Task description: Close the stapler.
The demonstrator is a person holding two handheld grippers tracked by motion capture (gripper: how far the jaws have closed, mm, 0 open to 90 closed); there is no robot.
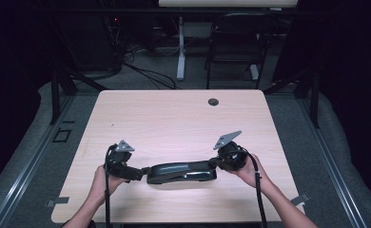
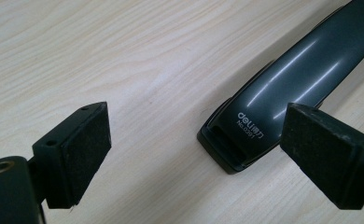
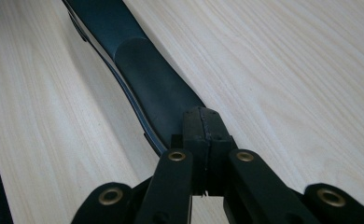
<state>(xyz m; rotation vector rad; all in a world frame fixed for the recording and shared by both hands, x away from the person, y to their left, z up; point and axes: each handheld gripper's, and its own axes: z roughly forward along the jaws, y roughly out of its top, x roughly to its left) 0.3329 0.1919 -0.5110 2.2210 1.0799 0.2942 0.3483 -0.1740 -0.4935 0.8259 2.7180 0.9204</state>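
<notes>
Long dark stapler (image 1: 181,172) lies flat near the front edge of the light wood tabletop (image 1: 174,118), lengthwise between both hands. Left gripper (image 2: 189,154) has its fingers (image 2: 84,154) spread wide apart, empty, with the stapler's printed end just beyond them, nearer one finger. Right gripper (image 3: 203,135) has its fingers pressed together, nothing between them, tips touching or just over the stapler's other end; cannot tell which.

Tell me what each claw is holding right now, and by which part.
The left claw holds nothing: its jaws stand open around the labelled end of the long dark stapler. The right claw is shut at the stapler's other end; whether it pinches it cannot be told.
</notes>
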